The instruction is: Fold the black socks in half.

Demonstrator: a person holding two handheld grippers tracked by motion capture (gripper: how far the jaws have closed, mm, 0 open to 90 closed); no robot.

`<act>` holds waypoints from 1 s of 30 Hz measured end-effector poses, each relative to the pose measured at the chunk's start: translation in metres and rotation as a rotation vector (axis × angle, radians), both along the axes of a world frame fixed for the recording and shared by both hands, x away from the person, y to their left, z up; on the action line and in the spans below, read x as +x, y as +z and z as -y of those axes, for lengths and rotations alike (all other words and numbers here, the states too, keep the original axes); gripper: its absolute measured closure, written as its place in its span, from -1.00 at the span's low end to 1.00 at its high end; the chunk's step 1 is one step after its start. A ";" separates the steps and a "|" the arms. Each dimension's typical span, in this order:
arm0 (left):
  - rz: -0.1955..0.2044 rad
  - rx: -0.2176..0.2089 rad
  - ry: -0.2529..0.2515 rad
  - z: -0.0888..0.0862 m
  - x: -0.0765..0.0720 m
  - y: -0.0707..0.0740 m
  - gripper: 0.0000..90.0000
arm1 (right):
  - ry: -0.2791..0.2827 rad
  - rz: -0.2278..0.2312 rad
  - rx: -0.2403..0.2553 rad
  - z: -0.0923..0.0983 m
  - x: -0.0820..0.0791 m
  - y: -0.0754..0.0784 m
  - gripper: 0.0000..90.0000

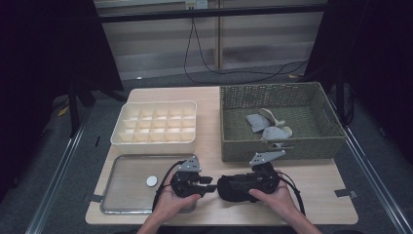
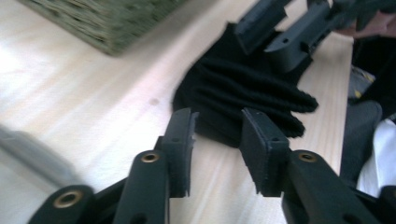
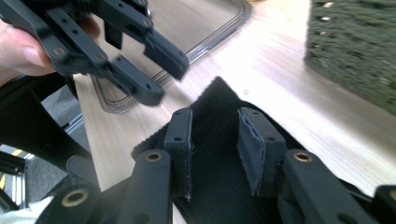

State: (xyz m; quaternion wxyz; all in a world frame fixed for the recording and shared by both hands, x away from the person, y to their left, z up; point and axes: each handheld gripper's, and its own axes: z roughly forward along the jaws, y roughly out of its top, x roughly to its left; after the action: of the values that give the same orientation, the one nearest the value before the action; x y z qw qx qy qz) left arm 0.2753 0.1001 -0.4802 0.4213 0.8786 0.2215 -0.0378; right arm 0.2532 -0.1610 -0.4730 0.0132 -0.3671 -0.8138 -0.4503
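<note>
A black knitted cloth (image 1: 225,193) lies on the wooden table near its front edge, between my two hands. My left gripper (image 1: 211,185) points right at it. In the left gripper view the left gripper (image 2: 218,119) is open, and the near edge of the black cloth (image 2: 243,88) reaches up to the gap between its tips. My right gripper (image 1: 234,185) points left over the cloth. In the right gripper view the right gripper (image 3: 215,116) stands open above the black cloth (image 3: 215,186), its pads apart on either side. The two grippers face each other closely.
A green wicker basket (image 1: 277,146) with grey and beige socks stands at the back right, just behind the right hand. A white compartment box (image 1: 156,142) is at the back left. A metal tray (image 1: 126,197) with a small white disc (image 1: 152,181) lies front left.
</note>
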 end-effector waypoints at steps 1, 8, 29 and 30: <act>-0.003 0.008 -0.011 0.003 -0.001 -0.001 0.46 | 0.002 -0.005 0.003 -0.002 0.000 0.000 0.45; -0.019 0.040 -0.032 0.014 0.002 -0.010 0.53 | 0.045 -0.013 -0.057 -0.020 0.001 -0.009 0.41; -0.007 -0.022 0.006 0.004 0.004 0.005 0.50 | -0.005 -0.012 -0.055 -0.001 -0.003 -0.010 0.54; 0.002 -0.020 0.001 0.005 0.004 0.007 0.50 | -0.015 -0.009 -0.053 0.003 -0.004 -0.008 0.54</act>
State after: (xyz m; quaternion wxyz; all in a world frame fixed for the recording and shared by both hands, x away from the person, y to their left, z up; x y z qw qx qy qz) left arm 0.2793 0.0952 -0.4736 0.4305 0.8742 0.2211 -0.0391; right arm 0.2490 -0.1636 -0.4815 0.0038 -0.3755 -0.8227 -0.4268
